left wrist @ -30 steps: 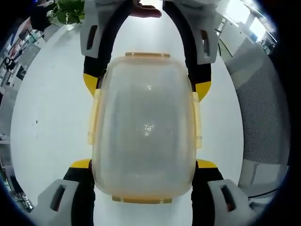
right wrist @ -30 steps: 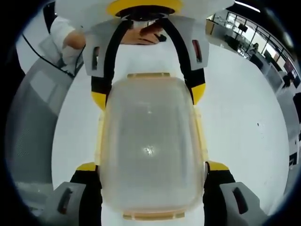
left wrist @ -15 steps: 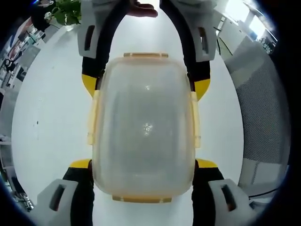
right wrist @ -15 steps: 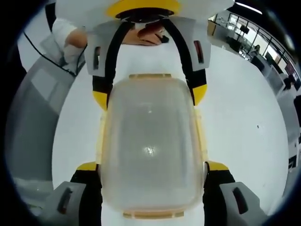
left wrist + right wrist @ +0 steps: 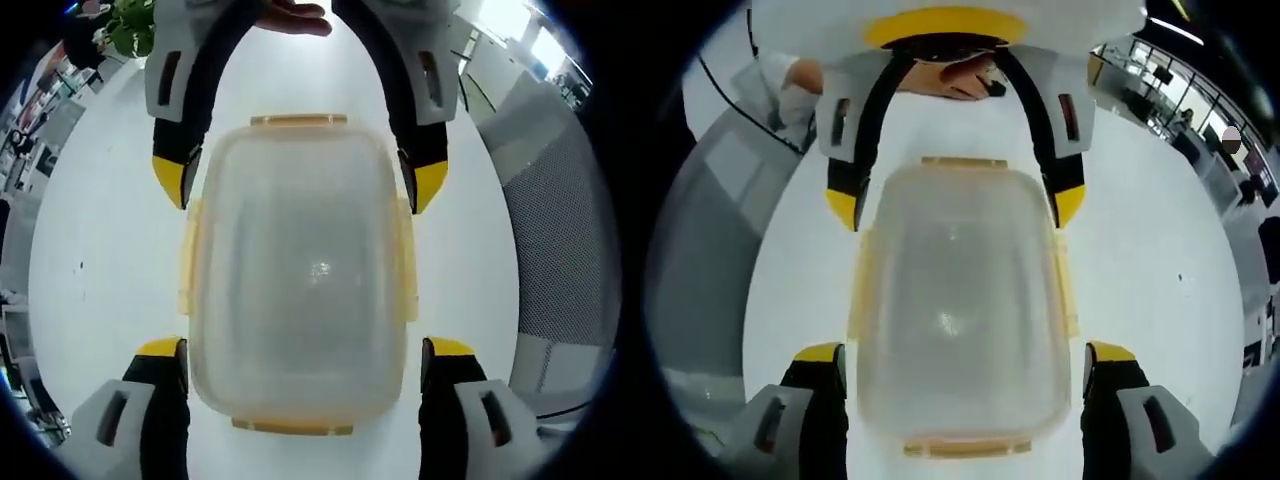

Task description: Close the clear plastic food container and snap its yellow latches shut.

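Both claws, left (image 5: 300,350) and right (image 5: 965,355), spread apart around the lidded container (image 5: 297,270) on the white surface (image 5: 90,250); unlatched, it may skid.

left gripper (image 5: 303,350): grey-and-black two-jaw tool with yellow tips, jaws spread wide, a gap on each inner side
left gripper from the right gripper view (image 5: 956,205): enters from the top, tips pointing down, jaws apart
right gripper (image 5: 965,355): same build, jaws spread, nothing clamped
right gripper from the left gripper view (image 5: 300,180): facing the left one
hand (image 5: 965,80): grips the left gripper's handle
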The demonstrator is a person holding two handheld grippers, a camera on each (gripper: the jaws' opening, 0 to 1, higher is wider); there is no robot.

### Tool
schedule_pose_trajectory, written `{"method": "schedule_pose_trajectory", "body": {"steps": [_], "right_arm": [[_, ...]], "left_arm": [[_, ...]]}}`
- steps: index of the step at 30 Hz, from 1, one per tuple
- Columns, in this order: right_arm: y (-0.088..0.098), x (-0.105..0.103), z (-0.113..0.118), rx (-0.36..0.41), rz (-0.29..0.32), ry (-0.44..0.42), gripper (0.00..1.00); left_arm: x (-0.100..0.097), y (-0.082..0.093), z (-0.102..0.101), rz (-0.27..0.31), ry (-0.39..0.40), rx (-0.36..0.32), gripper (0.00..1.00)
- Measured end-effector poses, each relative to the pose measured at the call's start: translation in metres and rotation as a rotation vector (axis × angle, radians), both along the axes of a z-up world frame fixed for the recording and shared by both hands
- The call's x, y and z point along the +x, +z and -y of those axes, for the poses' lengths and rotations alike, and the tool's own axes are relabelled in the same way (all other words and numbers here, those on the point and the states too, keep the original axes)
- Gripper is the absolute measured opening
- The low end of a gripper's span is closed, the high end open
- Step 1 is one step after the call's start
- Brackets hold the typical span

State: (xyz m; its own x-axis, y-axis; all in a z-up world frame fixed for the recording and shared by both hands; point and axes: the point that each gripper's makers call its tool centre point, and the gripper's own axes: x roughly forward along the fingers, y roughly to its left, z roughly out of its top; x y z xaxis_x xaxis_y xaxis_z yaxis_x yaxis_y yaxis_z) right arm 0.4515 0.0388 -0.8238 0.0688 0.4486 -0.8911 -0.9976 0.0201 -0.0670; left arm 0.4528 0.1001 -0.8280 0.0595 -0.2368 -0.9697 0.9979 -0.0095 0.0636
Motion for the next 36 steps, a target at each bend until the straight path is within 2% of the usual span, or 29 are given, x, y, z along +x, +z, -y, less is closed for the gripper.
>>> {"method": "schedule_pose_trajectory", "body": {"steps": [16,28,36], "right_arm": [[0.011,-0.004,-0.003,0.06,0.01,-0.045,0.99],[0.02,-0.002,0.002,0.072,0.049,-0.081,0.99],[0.024,-0.009,0.007,0.071,0.06,-0.091,0.98]], "left_arm": [[-0.004,0.009,-0.008,0.032,0.031,-0.02,0.96],[-0.007,0.016,-0.012,0.077,0.035,-0.034,0.95],[-0.01,0.021,-0.013,0.102,0.036,-0.036,0.93]]}}
